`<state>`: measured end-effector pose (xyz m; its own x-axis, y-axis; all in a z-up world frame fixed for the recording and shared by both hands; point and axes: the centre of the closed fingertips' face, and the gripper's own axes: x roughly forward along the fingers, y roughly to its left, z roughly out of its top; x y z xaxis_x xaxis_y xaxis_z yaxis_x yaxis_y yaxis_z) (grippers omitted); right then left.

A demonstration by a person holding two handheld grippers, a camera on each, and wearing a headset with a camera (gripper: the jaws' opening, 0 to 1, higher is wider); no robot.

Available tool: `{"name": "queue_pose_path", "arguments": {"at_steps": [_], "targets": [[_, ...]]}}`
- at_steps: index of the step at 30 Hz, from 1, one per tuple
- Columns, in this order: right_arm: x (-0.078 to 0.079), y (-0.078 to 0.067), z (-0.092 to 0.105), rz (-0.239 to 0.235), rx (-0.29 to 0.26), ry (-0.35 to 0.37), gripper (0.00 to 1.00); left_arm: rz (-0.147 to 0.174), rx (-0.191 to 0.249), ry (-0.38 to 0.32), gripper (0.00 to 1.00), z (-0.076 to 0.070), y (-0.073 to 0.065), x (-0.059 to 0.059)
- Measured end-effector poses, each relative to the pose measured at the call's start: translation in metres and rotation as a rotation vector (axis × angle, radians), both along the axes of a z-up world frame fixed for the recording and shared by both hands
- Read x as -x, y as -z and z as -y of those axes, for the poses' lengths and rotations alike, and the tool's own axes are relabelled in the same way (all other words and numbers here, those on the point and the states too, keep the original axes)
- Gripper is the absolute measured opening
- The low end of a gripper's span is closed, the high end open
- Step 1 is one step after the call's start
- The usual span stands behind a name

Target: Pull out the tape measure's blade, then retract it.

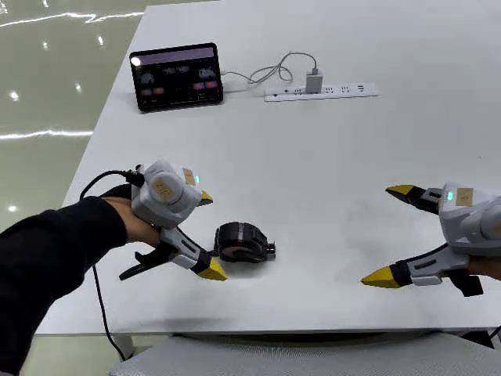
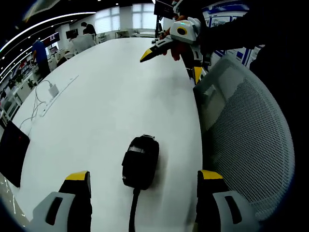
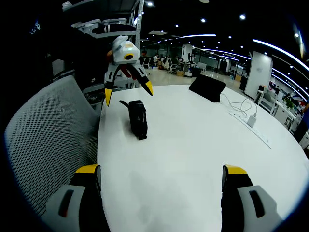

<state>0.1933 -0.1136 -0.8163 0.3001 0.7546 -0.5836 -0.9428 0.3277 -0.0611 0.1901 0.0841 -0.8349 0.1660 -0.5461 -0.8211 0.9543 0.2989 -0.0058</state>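
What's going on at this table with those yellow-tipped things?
A person holds a two-jaw tool in each hand over a white table. The right tool hangs open off to the side. The left tool, jaws open, sits right beside a black tape measure lying on the table, not gripping it; nothing is pulled out of it yet.

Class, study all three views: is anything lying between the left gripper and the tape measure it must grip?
Nothing visible does. The left gripper is open, and the tape measure lies just ahead of it, with bare white table between them.
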Motion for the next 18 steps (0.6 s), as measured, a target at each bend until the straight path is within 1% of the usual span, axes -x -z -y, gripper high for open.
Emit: {"name": "queue_pose_path", "arguments": {"at_steps": [1, 3, 5, 6, 8, 9, 10, 11, 13, 15, 17, 18], "targets": [[0.0, 0.002, -0.003, -0.006, 0.006, -0.007, 1.0, -0.001, -0.004, 0.005, 0.86, 0.002, 0.001, -0.001], [0.001, 0.005, -0.008, -0.002, 0.012, -0.027, 1.0, -0.008, -0.012, 0.016, 0.86, 0.005, 0.004, -0.001], [0.001, 0.009, -0.014, -0.004, 0.024, -0.042, 1.0, -0.002, -0.028, 0.034, 0.85, 0.006, 0.01, -0.005], [0.001, 0.011, -0.018, -0.009, 0.027, -0.047, 1.0, -0.016, -0.043, 0.043, 0.83, 0.007, 0.013, -0.004], [0.001, 0.01, -0.027, -0.009, 0.014, -0.064, 1.0, -0.013, -0.046, 0.051, 0.83, 0.01, 0.017, -0.006], [0.001, 0.01, -0.03, -0.008, 0.012, -0.07, 1.0, -0.019, -0.05, 0.054, 0.82, 0.011, 0.019, -0.006], [0.001, 0.011, -0.034, -0.006, 0.012, -0.077, 1.0, -0.018, -0.06, 0.062, 0.8, 0.011, 0.02, -0.006], [0.0, 0.012, -0.038, 0.0, 0.012, -0.091, 1.0, -0.006, -0.066, 0.071, 0.78, 0.012, 0.021, -0.007], [-0.003, 0.012, -0.044, 0.004, 0.009, -0.1, 0.99, -0.008, -0.074, 0.073, 0.74, 0.015, 0.024, -0.007], [-0.004, 0.011, -0.053, 0.006, 0.001, -0.112, 0.98, -0.01, -0.085, 0.095, 0.69, 0.017, 0.027, -0.006], [-0.006, 0.011, -0.06, 0.01, -0.001, -0.121, 0.97, -0.008, -0.087, 0.097, 0.68, 0.02, 0.029, -0.006], [-0.007, 0.012, -0.064, 0.013, -0.002, -0.129, 0.97, 0.001, -0.093, 0.108, 0.65, 0.021, 0.029, -0.006]]}}
